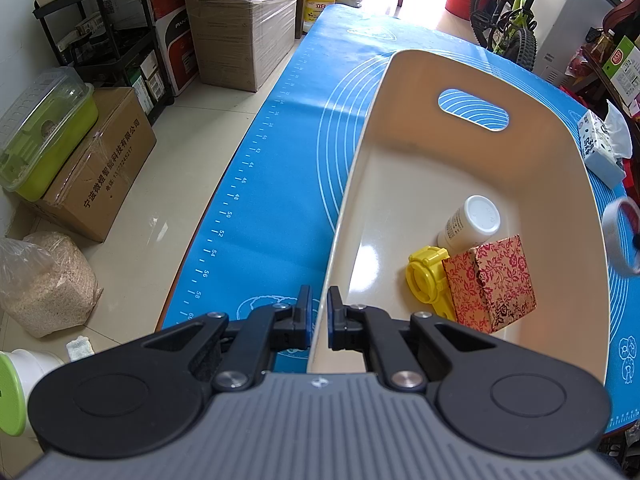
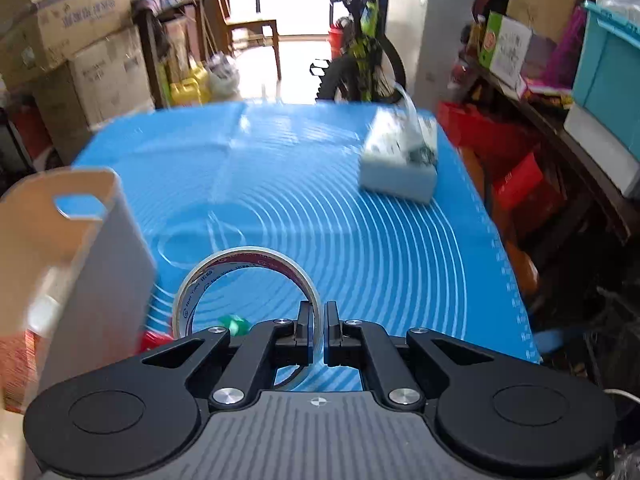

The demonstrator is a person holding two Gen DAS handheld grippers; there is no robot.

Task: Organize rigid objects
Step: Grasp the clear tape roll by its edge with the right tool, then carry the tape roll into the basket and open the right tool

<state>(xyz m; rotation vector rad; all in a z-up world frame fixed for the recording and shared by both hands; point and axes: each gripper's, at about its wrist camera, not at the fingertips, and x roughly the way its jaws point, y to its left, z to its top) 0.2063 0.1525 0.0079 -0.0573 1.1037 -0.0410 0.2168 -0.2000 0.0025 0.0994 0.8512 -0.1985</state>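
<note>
A cream plastic bin (image 1: 360, 168) stands on the blue mat (image 1: 280, 184). My left gripper (image 1: 319, 312) is shut on the bin's near left wall. Inside the bin lie a white bottle (image 1: 472, 224), a yellow plastic piece (image 1: 426, 276) and a red floral box (image 1: 490, 288). My right gripper (image 2: 319, 326) is shut on the rim of a clear tape roll (image 2: 224, 276) and holds it above the mat, just right of the bin (image 2: 76, 240). The tape roll also shows blurred at the right edge of the left wrist view (image 1: 618, 232).
A tissue pack (image 2: 400, 160) lies on the mat's far right; it also shows in the left wrist view (image 1: 600, 148). Small green (image 2: 236, 324) and red (image 2: 154, 340) items lie on the mat beside the bin. Boxes, shelves and a bicycle (image 1: 508, 12) surround the table.
</note>
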